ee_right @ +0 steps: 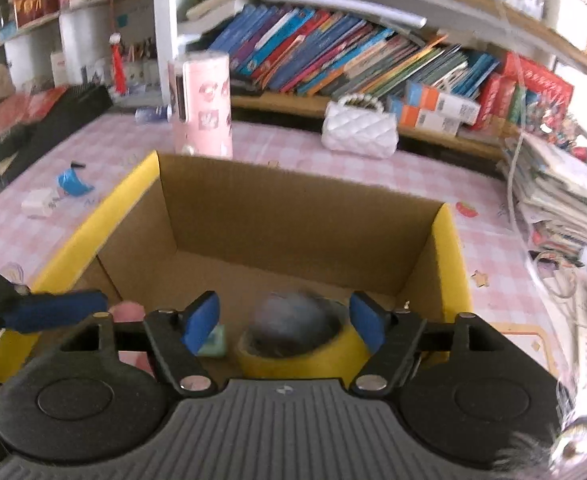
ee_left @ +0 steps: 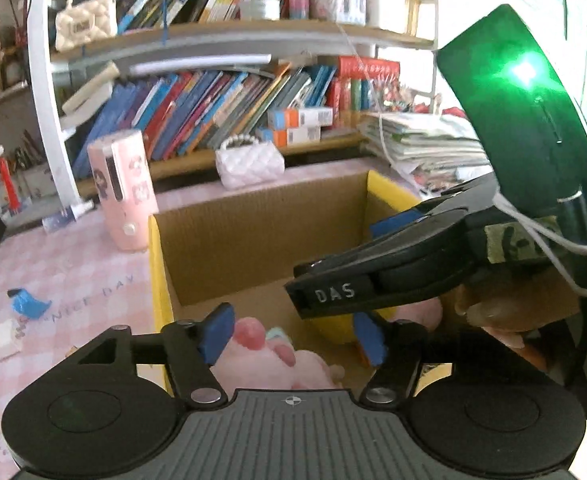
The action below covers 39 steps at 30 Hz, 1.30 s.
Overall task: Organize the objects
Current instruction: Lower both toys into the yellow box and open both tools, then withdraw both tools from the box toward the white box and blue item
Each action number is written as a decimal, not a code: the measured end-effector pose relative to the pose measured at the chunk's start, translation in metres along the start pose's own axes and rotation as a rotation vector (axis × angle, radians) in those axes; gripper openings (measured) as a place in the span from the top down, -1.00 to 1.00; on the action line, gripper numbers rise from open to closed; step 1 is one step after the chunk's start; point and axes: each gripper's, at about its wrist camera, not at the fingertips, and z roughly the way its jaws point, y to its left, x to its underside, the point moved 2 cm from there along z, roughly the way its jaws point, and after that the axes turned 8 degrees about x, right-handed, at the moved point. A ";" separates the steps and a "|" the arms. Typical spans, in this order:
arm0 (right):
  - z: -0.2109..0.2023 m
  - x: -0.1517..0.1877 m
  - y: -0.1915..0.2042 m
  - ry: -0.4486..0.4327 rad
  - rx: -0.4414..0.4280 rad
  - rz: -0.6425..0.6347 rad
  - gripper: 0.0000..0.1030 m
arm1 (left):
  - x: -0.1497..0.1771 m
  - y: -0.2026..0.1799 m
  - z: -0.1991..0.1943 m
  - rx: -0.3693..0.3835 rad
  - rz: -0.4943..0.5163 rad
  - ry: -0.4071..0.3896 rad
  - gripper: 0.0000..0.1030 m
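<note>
A yellow-edged cardboard box (ee_right: 293,216) stands on the pink checked table; it also shows in the left wrist view (ee_left: 253,232). My left gripper (ee_left: 293,336) is open above the box's near part, over a pink plush toy (ee_left: 269,356) lying inside. My right gripper (ee_right: 285,322) is open over the box, above a yellow roll of tape (ee_right: 293,354) with a blurred grey round thing (ee_right: 293,316) in it and a small green block (ee_right: 215,342). The right gripper's body (ee_left: 393,272) crosses the left wrist view. The left gripper's blue finger (ee_right: 53,312) shows at the left of the right wrist view.
A pink cylinder (ee_right: 203,108), a white quilted purse (ee_right: 359,130), a blue scrap (ee_right: 73,182) and a small white block (ee_right: 37,202) lie on the table (ee_right: 485,248). Bookshelves (ee_right: 353,56) stand behind. A stack of papers (ee_right: 561,196) lies at the right.
</note>
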 end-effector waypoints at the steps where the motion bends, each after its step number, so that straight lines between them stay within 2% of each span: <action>1: -0.007 0.000 -0.001 -0.017 0.010 0.007 -0.40 | 0.000 0.000 -0.003 0.004 0.000 -0.007 -0.32; 9: -0.063 0.015 -0.011 -0.117 0.122 0.103 -0.43 | 0.003 -0.002 -0.046 0.013 0.002 -0.097 -0.44; 16: -0.110 0.046 -0.013 -0.135 0.221 0.194 -0.48 | 0.023 -0.003 -0.082 0.034 0.001 -0.122 -0.58; 20: -0.127 0.071 -0.004 -0.105 0.256 0.228 -0.52 | 0.039 0.000 -0.092 0.042 0.004 -0.096 -0.62; 25: -0.135 0.103 0.021 -0.020 0.280 0.261 -0.52 | 0.069 0.009 -0.100 0.022 -0.010 -0.011 -0.62; 32: -0.146 0.127 0.073 0.035 0.260 0.222 -0.53 | 0.105 0.033 -0.120 -0.024 -0.089 0.077 -0.62; 39: -0.153 0.137 0.121 0.054 0.202 0.166 -0.57 | 0.130 0.058 -0.151 -0.064 -0.164 0.107 -0.62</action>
